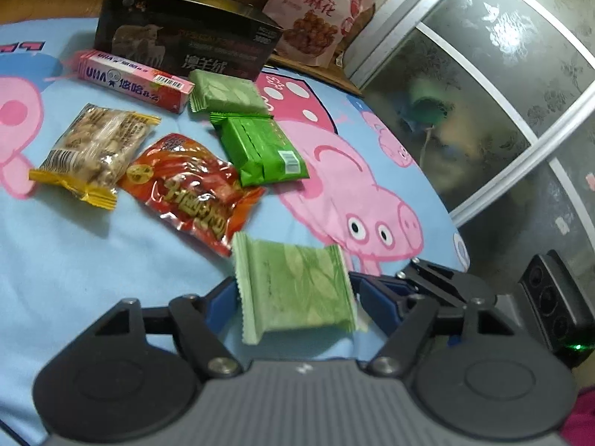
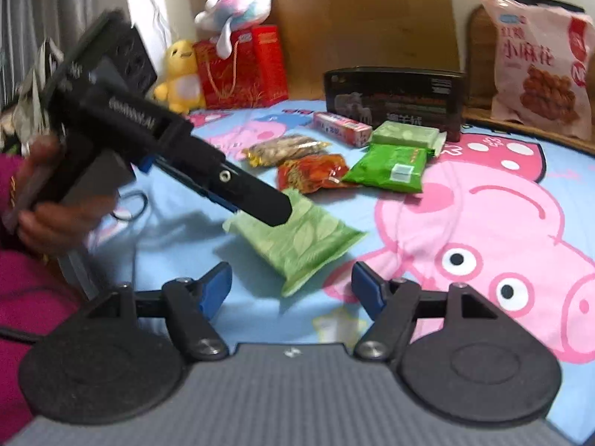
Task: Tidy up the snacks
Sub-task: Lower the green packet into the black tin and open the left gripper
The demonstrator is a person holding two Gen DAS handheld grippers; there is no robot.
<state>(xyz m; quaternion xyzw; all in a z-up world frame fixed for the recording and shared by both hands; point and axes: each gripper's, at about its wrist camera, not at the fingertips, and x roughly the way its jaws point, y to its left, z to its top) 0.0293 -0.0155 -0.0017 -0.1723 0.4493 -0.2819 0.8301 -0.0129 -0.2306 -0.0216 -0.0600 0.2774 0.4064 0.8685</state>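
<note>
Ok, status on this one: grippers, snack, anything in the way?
Left gripper shut on pale green packet. Right gripper open, empty. Other snacks grouped by dark box. Nothing in the way.

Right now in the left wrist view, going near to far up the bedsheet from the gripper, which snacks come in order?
Pale green packet between the left gripper fingers → red crinkly packet → bright green packet → pink candy box → black box → pink snack bag.
</note>
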